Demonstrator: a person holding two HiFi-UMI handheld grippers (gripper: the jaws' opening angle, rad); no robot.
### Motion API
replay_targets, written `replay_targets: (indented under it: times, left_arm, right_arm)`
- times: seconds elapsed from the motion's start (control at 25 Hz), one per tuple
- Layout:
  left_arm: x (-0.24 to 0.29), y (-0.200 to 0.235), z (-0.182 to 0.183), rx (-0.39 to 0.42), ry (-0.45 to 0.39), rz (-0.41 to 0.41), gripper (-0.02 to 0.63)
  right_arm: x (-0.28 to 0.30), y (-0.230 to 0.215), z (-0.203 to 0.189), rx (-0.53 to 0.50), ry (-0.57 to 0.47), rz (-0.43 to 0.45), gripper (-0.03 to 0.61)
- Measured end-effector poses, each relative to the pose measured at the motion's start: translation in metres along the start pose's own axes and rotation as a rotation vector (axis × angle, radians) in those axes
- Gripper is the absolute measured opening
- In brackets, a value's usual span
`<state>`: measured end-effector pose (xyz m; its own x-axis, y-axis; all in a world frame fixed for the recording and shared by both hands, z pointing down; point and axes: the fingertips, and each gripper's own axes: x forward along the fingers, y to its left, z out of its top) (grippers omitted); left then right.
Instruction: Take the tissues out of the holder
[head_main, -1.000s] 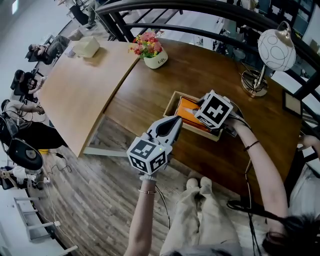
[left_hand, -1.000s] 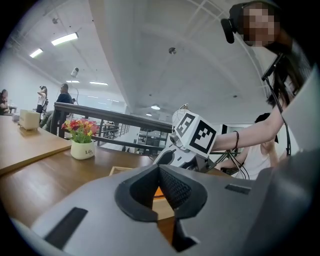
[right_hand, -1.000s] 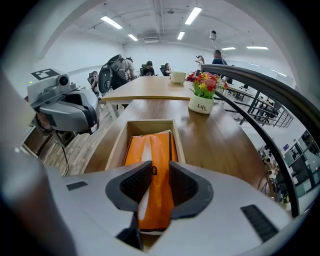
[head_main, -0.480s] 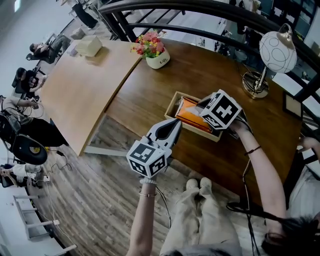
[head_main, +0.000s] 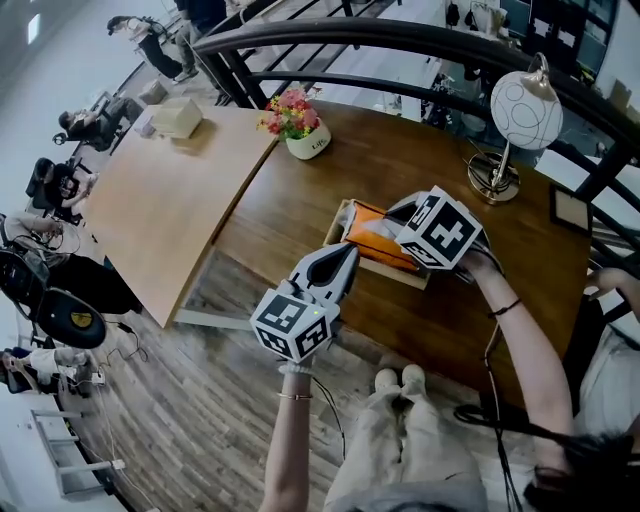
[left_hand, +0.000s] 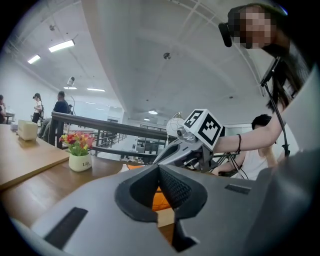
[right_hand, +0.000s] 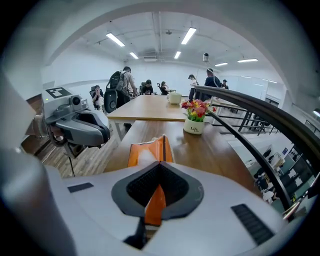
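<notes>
Flowerpot reads "Life"; right gripper pinches orange tissue pack

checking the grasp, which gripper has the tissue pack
The right gripper: its jaws are shut on the orange tissue pack. The left gripper is shut on nothing.

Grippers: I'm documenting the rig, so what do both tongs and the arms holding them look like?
The left tongs and right tongs: smooth grey tapered shells, black ridged pads, plus white cubes bearing black square markers. Arms bare of sleeves; thin bracelet on the left wrist, dark band on the right. A black cable runs by the right arm.
</notes>
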<state>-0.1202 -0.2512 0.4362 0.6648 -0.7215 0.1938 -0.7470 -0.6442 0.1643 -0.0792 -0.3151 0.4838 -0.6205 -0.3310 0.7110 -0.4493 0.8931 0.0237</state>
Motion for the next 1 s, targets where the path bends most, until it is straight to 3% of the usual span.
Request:
replay_targets:
  times: [0.52, 1.0]
  left_arm:
    - [0.024, -0.032, 0.044, 0.065, -0.052, -0.094, 0.008]
    - [0.062, -0.081, 0.047, 0.081, -0.046, -0.242, 0.008]
  right_arm:
    - [-0.07, -0.025, 0.006, 0.007, -0.055, -0.105, 0.014]
    - [-0.118, -0.053, -0.037, 0.102, -0.044, -0.216, 0.014]
